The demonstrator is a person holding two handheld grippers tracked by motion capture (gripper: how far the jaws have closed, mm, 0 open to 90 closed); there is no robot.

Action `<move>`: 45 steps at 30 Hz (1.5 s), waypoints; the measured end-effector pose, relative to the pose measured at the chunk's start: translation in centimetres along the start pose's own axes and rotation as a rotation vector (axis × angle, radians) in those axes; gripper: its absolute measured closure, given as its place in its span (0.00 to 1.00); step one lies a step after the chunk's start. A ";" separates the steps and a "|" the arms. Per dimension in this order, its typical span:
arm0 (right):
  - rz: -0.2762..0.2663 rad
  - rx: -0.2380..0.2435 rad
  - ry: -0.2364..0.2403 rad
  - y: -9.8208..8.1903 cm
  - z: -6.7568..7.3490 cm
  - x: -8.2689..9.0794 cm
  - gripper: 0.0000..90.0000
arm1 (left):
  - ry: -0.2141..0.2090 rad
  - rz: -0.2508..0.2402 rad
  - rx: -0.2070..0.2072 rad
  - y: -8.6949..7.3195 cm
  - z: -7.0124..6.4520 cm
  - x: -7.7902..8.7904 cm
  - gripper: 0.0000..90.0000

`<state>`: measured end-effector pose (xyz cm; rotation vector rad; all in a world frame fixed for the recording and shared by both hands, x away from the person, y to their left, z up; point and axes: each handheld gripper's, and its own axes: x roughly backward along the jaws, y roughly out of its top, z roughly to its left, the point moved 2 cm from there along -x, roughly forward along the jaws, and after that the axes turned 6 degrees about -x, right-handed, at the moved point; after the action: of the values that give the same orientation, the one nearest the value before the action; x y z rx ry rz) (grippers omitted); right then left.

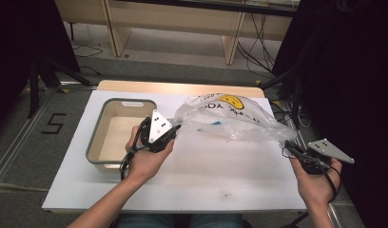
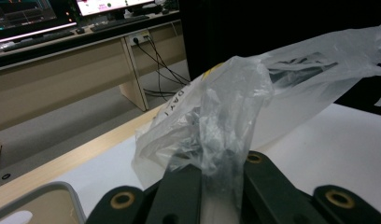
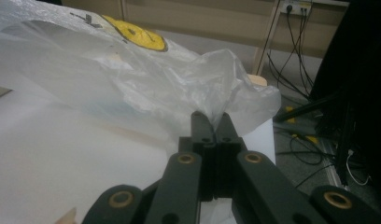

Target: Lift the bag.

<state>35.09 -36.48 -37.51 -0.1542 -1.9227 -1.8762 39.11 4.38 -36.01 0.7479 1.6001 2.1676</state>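
Note:
A clear plastic bag [image 1: 230, 118] with a yellow smiley face print hangs stretched above the white table [image 1: 197, 180]. My left gripper [image 1: 175, 128] is shut on the bag's left end, and the crumpled film [image 2: 221, 140] bunches up between its jaws. At the table's right edge my right gripper [image 1: 289, 145] is shut on the bag's right end, with the film [image 3: 212, 93] pinched at the jaw tips [image 3: 213, 123]. The bag sags between the two grippers, and something faintly blue shows through it.
A grey-rimmed bin [image 1: 98, 137] with a pale inside stands on the table's left part, just behind my left hand. Wooden desks [image 1: 182, 19] and cables stand beyond the table. Dark stands [image 1: 296, 90] rise to the right.

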 end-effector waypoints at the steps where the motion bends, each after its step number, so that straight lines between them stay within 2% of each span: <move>1: -0.003 -0.002 0.001 0.2 0.0 -0.1 1.00 | 0.002 -0.005 0.001 0.2 0.1 0.0 0.99; 6: -0.031 -0.005 -0.007 1.0 0.1 -0.3 1.00 | 0.022 -0.036 0.013 1.2 0.5 -0.2 0.99; 16: -0.094 -0.013 -0.014 2.7 0.2 -0.3 1.00 | 0.055 -0.095 0.011 3.2 1.5 0.2 0.99; 21: -0.109 -0.016 -0.018 3.1 0.2 -0.2 1.00 | 0.061 -0.113 0.013 3.8 1.7 0.4 0.99; 45: -0.143 -0.011 -0.019 4.0 0.4 -0.1 1.00 | 0.077 -0.140 0.023 4.3 2.0 0.5 0.99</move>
<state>36.61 -35.79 -33.90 -0.0387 -1.9839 -1.9836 40.07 4.91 -31.33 0.5479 1.6647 2.1044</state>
